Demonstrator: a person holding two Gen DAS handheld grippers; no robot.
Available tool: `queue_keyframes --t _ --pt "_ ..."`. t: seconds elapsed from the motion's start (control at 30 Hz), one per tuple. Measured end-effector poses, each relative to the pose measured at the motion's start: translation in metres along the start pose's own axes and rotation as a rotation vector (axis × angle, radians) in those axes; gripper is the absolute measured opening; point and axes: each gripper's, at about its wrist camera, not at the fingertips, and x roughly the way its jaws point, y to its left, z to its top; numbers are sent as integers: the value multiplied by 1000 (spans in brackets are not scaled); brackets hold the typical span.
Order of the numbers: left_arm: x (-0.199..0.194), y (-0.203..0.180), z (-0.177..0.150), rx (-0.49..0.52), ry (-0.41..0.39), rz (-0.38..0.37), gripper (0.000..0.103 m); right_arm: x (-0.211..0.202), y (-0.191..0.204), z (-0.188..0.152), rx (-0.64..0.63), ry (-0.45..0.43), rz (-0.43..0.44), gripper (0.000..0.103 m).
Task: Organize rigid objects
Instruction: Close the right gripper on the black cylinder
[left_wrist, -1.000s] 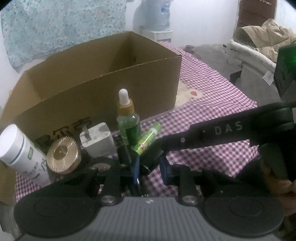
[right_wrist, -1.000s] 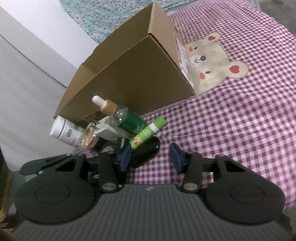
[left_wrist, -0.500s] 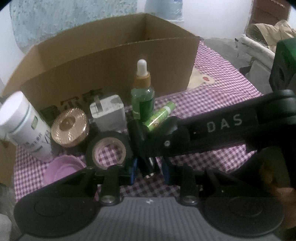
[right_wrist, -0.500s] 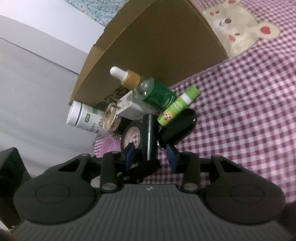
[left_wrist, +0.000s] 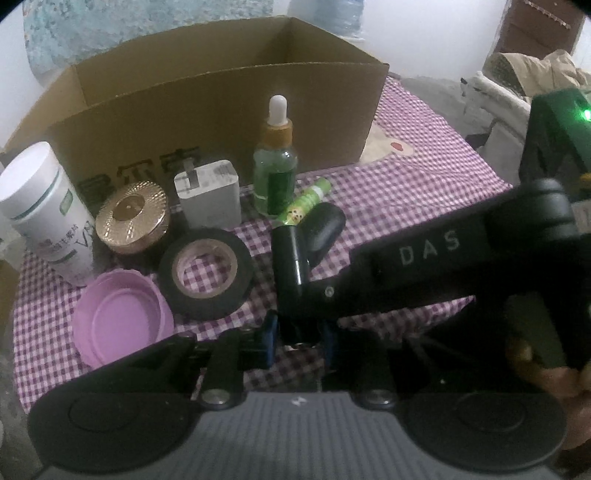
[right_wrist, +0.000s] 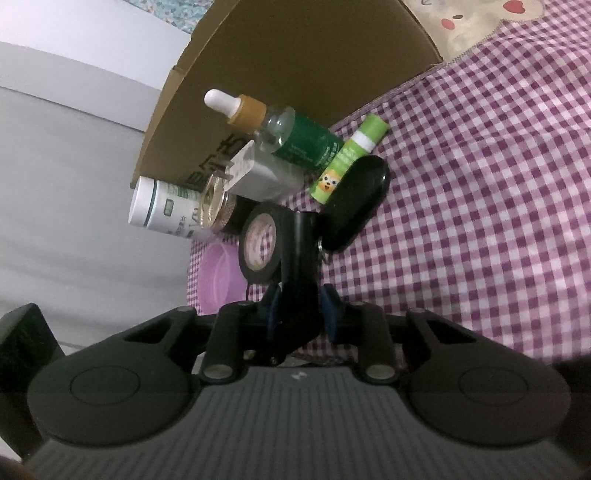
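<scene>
Both tools are closed on one black cylinder (left_wrist: 291, 254). At the lower centre of the left wrist view, the left tool (left_wrist: 297, 341) is seen clamped on the cylinder's lower end, as it was a second ago. The right tool (right_wrist: 299, 312) has just been closing: its blue pads (right_wrist: 271, 310), spread wide with nothing between them a second earlier, are now pressed against the cylinder's sides. In the left wrist view the right tool's black arm, lettered DAS, is seen reaching in from the right edge to the cylinder.

The cylinder is held above the checked cloth (left_wrist: 388, 206), just in front of a black oval case (left_wrist: 325, 229) and a green stick (left_wrist: 306, 201), and right of a black tape roll (left_wrist: 207, 273). A pink lid (left_wrist: 122, 317), hidden a second ago, is now shown at the lower left. Behind these, a gold-lidded jar (left_wrist: 131, 218), a white plug (left_wrist: 208, 199), a white bottle (left_wrist: 44, 206) and a green dropper bottle (left_wrist: 275, 170) are lined up before the cardboard box (left_wrist: 207, 107), which now fills the upper frame more squarely.
</scene>
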Motion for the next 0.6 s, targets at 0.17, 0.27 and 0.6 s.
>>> queue_keyframes --t 0.17,0.27,0.6 --pt "1 3 6 3 -12 13 35 6 9 8 -22 -25 -33 26" --pt "9 7 9 -4 4 17 36 11 11 13 -18 -23 -33 26" --pt "16 6 15 -31 -7 18 25 22 16 18 -10 -31 -28 25"
